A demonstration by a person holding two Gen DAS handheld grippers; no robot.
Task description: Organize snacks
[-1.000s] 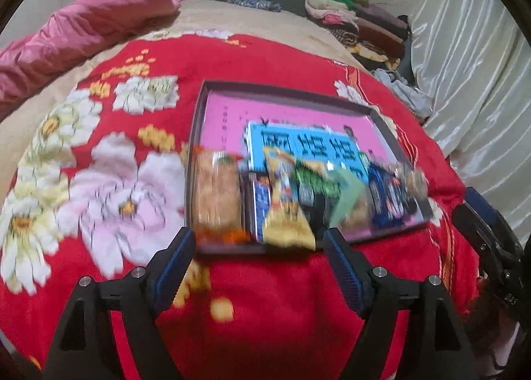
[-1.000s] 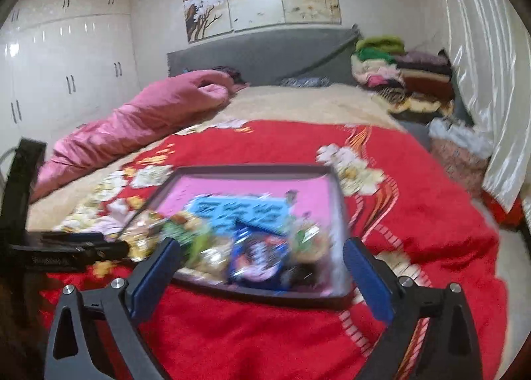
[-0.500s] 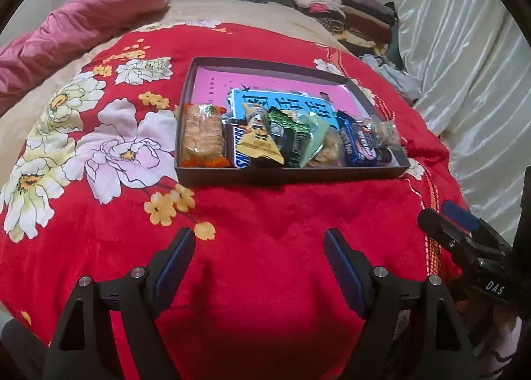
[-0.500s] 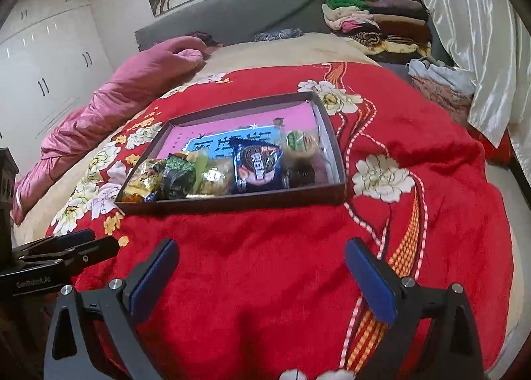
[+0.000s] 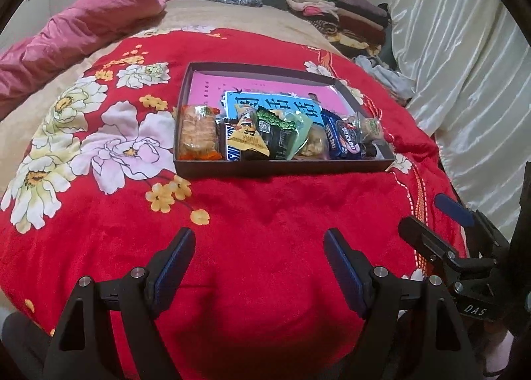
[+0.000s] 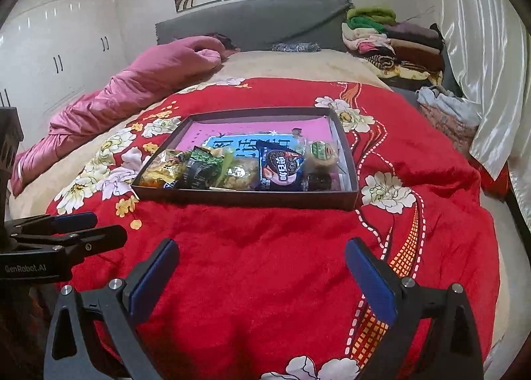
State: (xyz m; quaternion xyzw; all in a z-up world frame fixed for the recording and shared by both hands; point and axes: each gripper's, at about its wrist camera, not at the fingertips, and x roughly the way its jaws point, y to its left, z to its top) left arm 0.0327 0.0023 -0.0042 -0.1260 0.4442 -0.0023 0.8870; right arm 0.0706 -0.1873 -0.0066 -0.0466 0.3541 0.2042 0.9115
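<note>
A dark shallow box [image 5: 282,168] [image 6: 245,198] with a pink and blue lining lies on the red flowered blanket. Several snack packets lie in a row along its near edge: an orange cracker pack [image 5: 197,133], a yellow packet [image 5: 247,134], a green-black packet [image 5: 282,136] [image 6: 202,171], a blue cookie pack [image 5: 341,139] [image 6: 282,169] and a small round clear pack [image 6: 320,153]. My left gripper [image 5: 259,257] is open and empty, well short of the box. My right gripper [image 6: 262,267] is open and empty, also short of it.
The red blanket [image 5: 265,230] covers the bed's near half. A pink quilt [image 6: 139,88] lies at the back left, folded clothes [image 6: 395,45] at the back right by a white curtain [image 6: 481,48]. White wardrobes [image 6: 56,48] stand at the left.
Both grippers have drawn back from the box toward the bed's near edge, so the box now looks smaller and farther. Both stay open and empty.
</note>
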